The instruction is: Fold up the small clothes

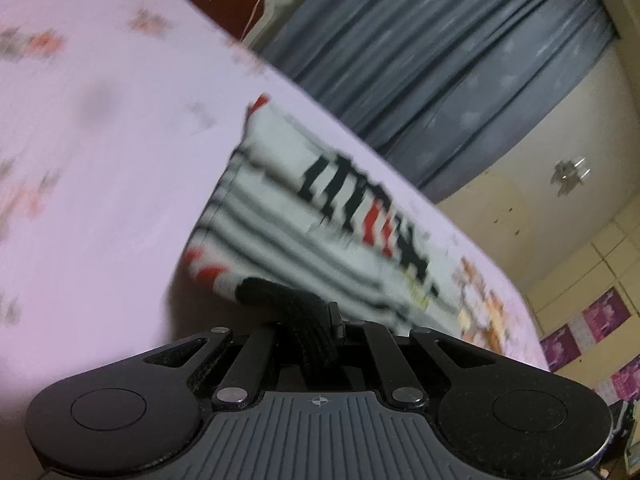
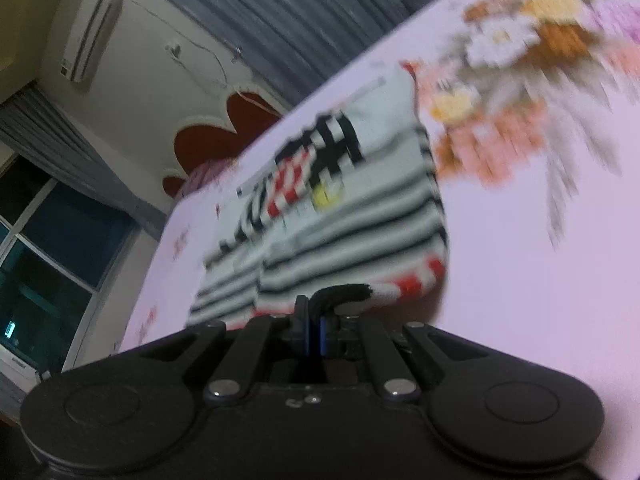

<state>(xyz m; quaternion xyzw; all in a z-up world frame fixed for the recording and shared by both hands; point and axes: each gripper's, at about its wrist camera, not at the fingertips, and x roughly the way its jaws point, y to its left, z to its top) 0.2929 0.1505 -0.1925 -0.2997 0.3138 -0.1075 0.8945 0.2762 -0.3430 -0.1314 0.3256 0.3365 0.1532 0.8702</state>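
Pink floral bedsheet (image 1: 100,128) fills both wrist views, blurred by motion, beneath a small striped garment (image 1: 288,216) with red-and-white cuffs and a black-and-red print. Nearest the lens at lower centre of the left view, the left gripper (image 1: 320,316) has its jaws closed on the garment's near hem, beside a red-striped corner. At lower centre of the right view, the right gripper (image 2: 320,312) is likewise clamped on the near hem by the other red cuff. Beyond them the garment runs flat across the bed towards grey curtains (image 1: 440,60) and a red scalloped headboard (image 2: 208,136). The step appears to be the first fold, near hem carried over to the far edge. Done well, both corners should travel level and together, with the hem taut between them, landing square on the far edge before either grip lets go.
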